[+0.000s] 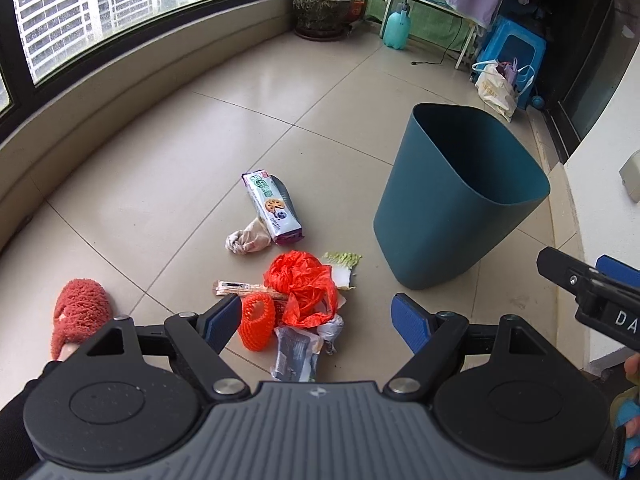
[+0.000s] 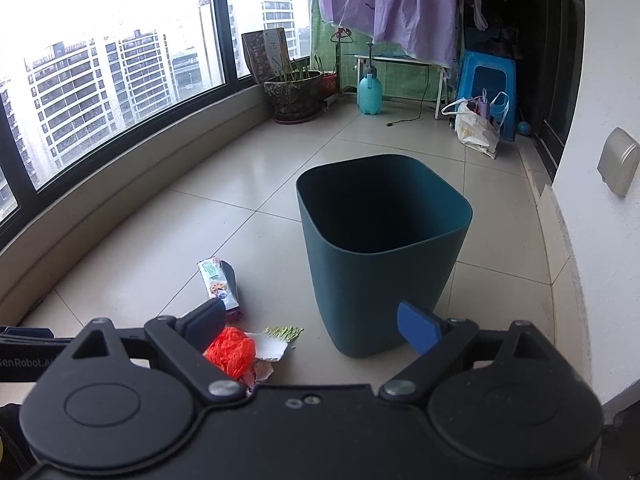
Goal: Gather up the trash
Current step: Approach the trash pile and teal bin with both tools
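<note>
Beige tiled balcony floor (image 1: pixel 168 184); curved window (image 1: pixel 120 4); teal bin (image 2: pixel 380 272) upright.

One teal bin (image 1: pixel 452 216) at two o'clock; one biscuit packet (image 1: pixel 272 208), one red bag (image 1: pixel 304 280), one orange net (image 1: pixel 256 322).

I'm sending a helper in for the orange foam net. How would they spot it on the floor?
Start at the teal bin and look at the trash pile on the tiles beside it. The foam net lies on the pile's near edge, against the crumpled orange plastic bag; only the net has an open mesh.
</note>
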Action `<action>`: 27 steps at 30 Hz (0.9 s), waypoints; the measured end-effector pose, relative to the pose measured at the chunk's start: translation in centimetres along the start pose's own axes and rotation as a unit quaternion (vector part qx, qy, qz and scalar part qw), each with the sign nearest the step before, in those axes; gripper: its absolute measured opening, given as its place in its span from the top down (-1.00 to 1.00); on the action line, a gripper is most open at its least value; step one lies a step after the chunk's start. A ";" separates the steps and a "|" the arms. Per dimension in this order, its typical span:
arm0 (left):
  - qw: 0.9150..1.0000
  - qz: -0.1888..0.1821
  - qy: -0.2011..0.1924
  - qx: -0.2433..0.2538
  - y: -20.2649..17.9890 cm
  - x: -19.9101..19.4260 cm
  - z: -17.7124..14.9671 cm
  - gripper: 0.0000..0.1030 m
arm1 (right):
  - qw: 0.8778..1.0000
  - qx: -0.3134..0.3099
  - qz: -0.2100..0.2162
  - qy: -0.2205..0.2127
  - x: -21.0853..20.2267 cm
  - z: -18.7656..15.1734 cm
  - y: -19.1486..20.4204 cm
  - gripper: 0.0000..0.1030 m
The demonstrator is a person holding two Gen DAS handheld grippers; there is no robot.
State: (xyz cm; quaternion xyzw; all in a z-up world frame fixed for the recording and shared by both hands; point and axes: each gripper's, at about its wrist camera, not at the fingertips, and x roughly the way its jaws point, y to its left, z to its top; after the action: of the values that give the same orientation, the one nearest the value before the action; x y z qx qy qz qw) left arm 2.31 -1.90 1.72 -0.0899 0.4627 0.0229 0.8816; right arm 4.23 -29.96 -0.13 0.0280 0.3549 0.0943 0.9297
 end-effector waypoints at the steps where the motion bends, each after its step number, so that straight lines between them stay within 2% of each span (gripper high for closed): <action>1: 1.000 0.000 -0.003 0.003 -0.3 0.1 0.3 -0.59 | 1.000 -0.003 -0.004 -0.002 0.0 0.0 0.0 -0.80; 4: 1.000 0.010 -0.012 0.022 -1.1 0.5 0.7 -0.59 | 1.000 -0.005 -0.012 -0.001 0.2 0.1 -0.4 -0.80; 9: 1.000 0.008 -0.005 0.029 -1.4 1.5 0.9 -0.59 | 1.000 -0.005 -0.011 -0.006 0.3 0.4 -0.5 -0.80; 16: 1.000 0.009 0.016 0.010 -0.3 2.8 -0.2 -0.59 | 1.000 -0.003 -0.008 0.000 0.8 0.5 -0.6 -0.80; 27: 1.000 0.009 0.001 0.013 -0.3 2.0 -0.2 -0.59 | 1.000 -0.014 -0.005 0.006 1.2 0.6 0.0 -0.80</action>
State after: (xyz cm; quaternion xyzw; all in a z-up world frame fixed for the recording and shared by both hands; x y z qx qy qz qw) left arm 3.36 -2.27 -0.01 -0.0740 0.4646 0.0251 0.8821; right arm 5.49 -29.78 -0.43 0.0126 0.3588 0.0952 0.9285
